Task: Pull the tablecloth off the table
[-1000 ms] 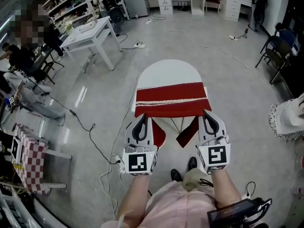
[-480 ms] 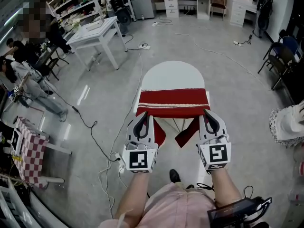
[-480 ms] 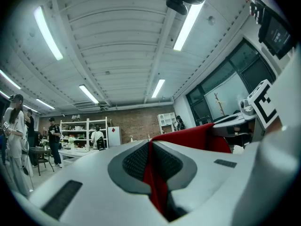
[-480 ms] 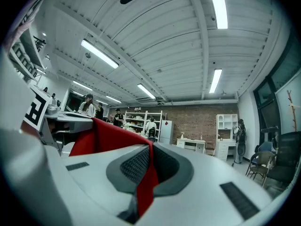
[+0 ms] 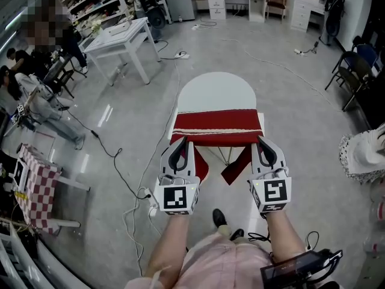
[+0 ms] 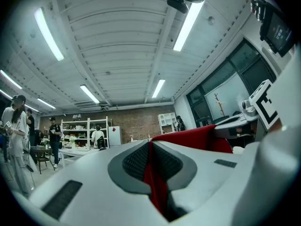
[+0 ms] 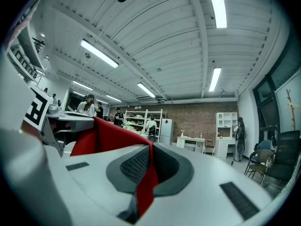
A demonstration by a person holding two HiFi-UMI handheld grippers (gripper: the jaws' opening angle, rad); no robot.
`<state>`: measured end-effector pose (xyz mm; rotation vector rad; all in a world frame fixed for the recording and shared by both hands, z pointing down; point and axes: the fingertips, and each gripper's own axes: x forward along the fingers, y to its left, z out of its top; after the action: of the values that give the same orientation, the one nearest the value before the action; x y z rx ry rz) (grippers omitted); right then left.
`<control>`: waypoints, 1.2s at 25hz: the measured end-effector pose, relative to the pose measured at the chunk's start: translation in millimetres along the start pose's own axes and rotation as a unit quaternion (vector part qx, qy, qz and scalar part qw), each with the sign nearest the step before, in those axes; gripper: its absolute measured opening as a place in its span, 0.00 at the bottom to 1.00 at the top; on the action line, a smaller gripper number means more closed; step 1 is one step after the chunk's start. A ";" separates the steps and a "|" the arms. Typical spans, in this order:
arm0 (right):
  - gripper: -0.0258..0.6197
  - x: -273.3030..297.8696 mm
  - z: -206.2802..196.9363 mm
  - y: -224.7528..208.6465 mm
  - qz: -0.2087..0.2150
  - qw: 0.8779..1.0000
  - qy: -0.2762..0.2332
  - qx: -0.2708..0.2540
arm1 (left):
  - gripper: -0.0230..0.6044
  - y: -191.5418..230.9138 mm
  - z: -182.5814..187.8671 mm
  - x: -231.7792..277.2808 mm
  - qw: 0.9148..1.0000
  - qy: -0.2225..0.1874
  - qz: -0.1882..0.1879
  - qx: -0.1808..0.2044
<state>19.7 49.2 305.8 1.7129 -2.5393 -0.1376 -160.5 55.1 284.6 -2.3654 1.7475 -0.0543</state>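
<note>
Spanning table [image 5: 216,89] crosswise: tablecloth [image 5: 218,127], corners clamped.

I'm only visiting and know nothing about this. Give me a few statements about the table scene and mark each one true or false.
1. The left gripper and the right gripper are each shut on the red tablecloth. True.
2. The tablecloth covers the whole white table. False: the table's far, rounded part is bare.
3. Plates stand on the tablecloth. False: nothing stands on it.
4. Parts of the tablecloth hang below the table's near edge, between the two grippers. True.
</note>
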 end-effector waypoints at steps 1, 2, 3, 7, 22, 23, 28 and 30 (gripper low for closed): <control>0.08 -2.3 0.3 1.4 0.001 1.000 0.000 0.001 | 0.10 -0.2 0.1 -2.4 1.000 0.001 0.002 -0.002; 0.08 -4.6 0.4 2.7 0.002 1.000 0.000 0.001 | 0.10 -0.6 0.1 -4.8 1.000 0.002 0.003 -0.004; 0.08 -6.8 0.3 3.5 0.003 1.000 0.000 0.002 | 0.10 -1.4 0.2 -7.1 1.000 0.004 0.004 -0.005; 0.08 -16.3 -0.3 0.7 0.006 1.000 -0.003 0.005 | 0.10 -10.2 4.0 -14.1 1.000 0.002 0.005 -0.003; 0.08 -44.7 5.5 3.9 0.009 1.000 -0.013 0.003 | 0.10 -22.9 19.4 -37.8 1.000 -0.010 0.009 0.001; 0.08 -45.9 6.0 4.2 0.010 1.000 -0.014 0.003 | 0.10 -23.1 20.2 -39.0 1.000 -0.011 0.010 0.001; 0.08 -52.8 19.3 9.0 0.016 0.999 -0.028 0.002 | 0.10 -19.9 32.0 -45.8 1.000 -0.024 0.018 -0.004; 0.08 -56.4 26.2 11.8 0.019 0.999 -0.035 0.002 | 0.10 -18.2 38.5 -50.2 0.999 -0.031 0.021 -0.006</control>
<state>27.0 106.8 280.4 1.6880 -2.6223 -0.1925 -152.7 113.3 254.6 -2.3123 1.7721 0.0356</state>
